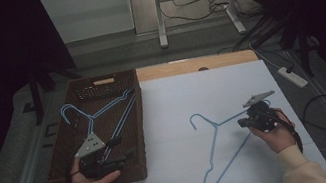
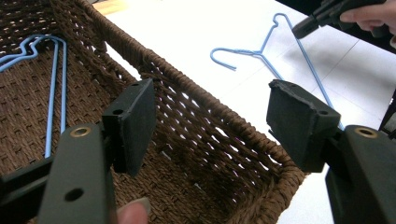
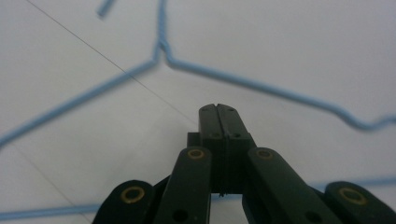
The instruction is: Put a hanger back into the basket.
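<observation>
A blue wire hanger (image 1: 216, 148) lies on the white table (image 1: 192, 96), its hook pointing to the far left. My right gripper (image 1: 243, 121) sits at its far right corner. In the right gripper view the jaws (image 3: 218, 107) are pressed together, pointing at the hanger's neck (image 3: 161, 46), and the bottom wire runs through at the root of the pads. A second blue hanger (image 1: 103, 111) rests inside the brown woven basket (image 1: 69, 133). My left gripper (image 1: 122, 148) hovers over the basket's near right corner, jaws wide (image 2: 210, 93) with nothing between them.
The basket's right wall (image 2: 196, 88) stands between my left gripper and the table hanger (image 2: 268, 63). A wooden strip (image 1: 197, 64) borders the table's far edge. A power strip (image 1: 293, 76) and cables lie on the floor to the right.
</observation>
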